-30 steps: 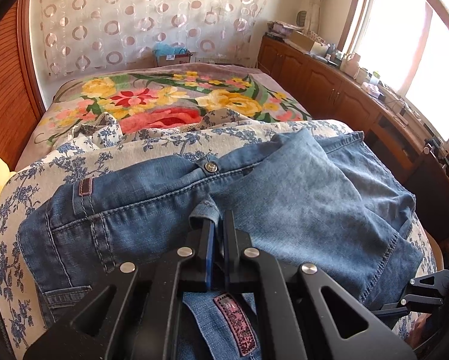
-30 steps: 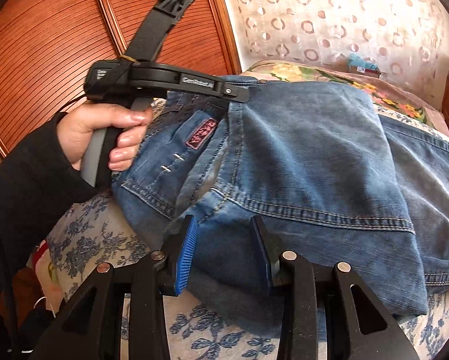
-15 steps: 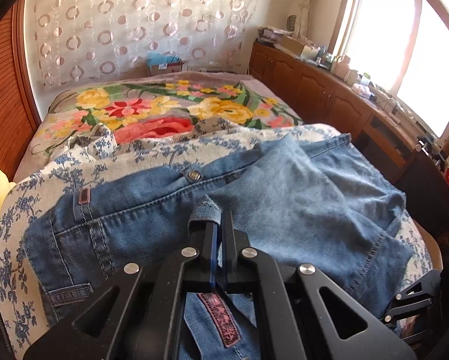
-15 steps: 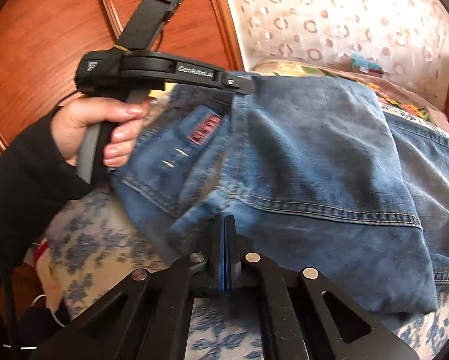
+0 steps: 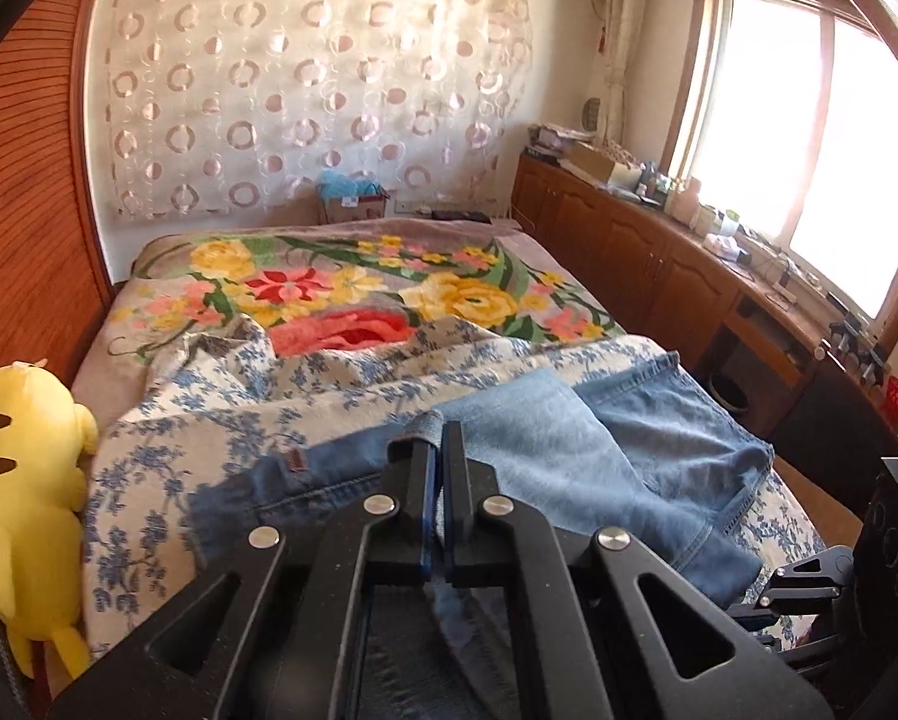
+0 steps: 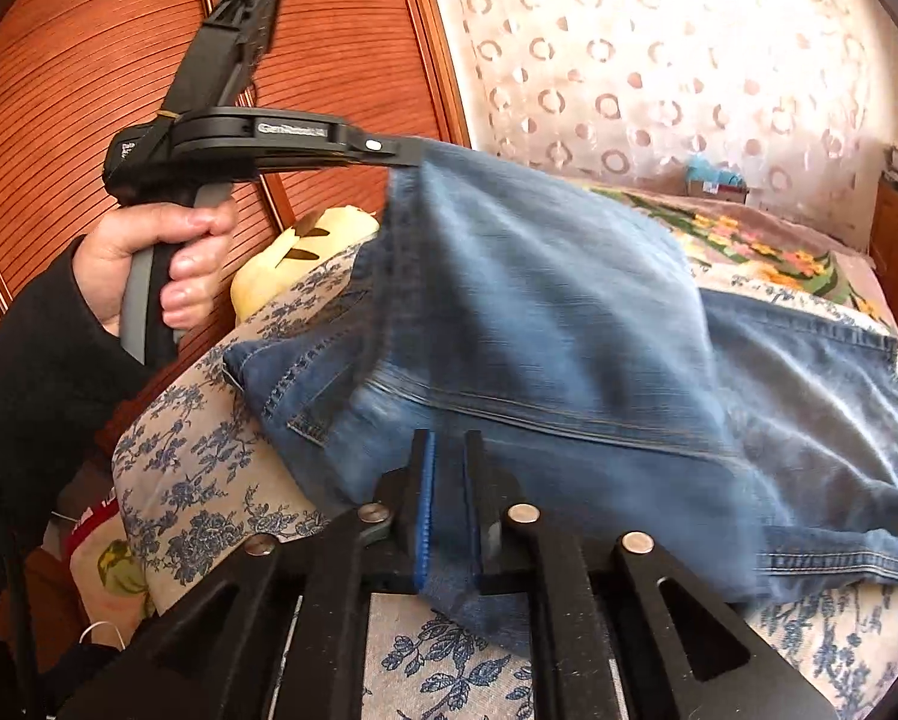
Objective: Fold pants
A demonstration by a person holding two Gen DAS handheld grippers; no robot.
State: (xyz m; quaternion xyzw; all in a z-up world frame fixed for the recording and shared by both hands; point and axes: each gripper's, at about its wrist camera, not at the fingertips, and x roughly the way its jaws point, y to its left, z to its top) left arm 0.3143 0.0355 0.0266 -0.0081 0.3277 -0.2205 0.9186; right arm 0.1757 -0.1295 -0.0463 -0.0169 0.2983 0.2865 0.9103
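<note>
- Left wrist view: the pants, blue denim, lie rumpled on the flowered sheet of the bed, near edge. The left gripper is clenched on a fold of their edge, raised off the bed. The cloth looks soft, limp and fairly heavy; it sags below the grip, so a thick seam or hem seems the safest hold.
- Right wrist view: the right gripper has just been opening slightly, yet denim sits pinched between its pads at the near edge. The left gripper, far left, lifts a corner high; the pants drape between both.
</note>
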